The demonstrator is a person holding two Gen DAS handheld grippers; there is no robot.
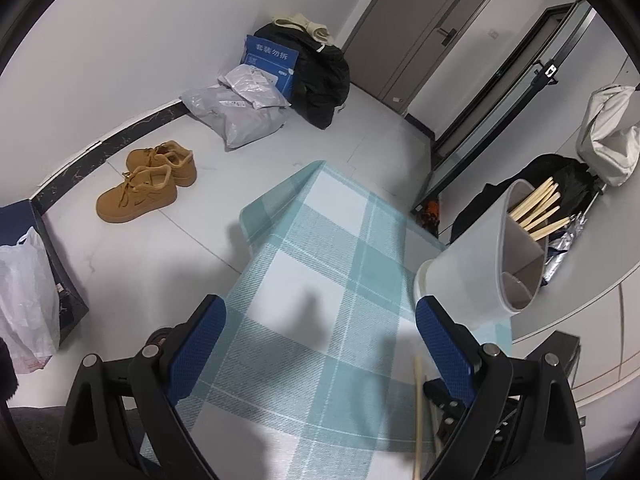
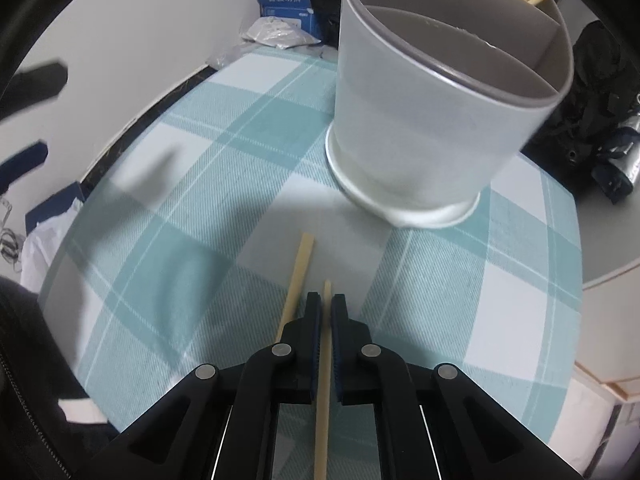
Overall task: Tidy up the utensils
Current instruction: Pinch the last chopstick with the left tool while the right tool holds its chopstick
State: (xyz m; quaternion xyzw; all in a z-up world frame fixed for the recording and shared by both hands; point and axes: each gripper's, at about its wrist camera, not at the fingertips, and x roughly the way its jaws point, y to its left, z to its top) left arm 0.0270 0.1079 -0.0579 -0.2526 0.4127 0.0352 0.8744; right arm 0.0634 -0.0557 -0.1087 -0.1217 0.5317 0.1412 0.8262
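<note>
Chopstick [image 2: 325,364], light, stiff and slick, sits clenched near its end in the right gripper [image 2: 327,300] above the table [image 2: 460,292], its twin [image 2: 296,284] alongside, the holder [image 2: 432,120] toward the far edge, the left gripper [image 1: 320,344] spread wide and empty.

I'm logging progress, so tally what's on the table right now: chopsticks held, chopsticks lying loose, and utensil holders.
Held chopstick, in the right gripper: 1
Loose chopstick: 1
Utensil holder: 1
Total: 3
</note>
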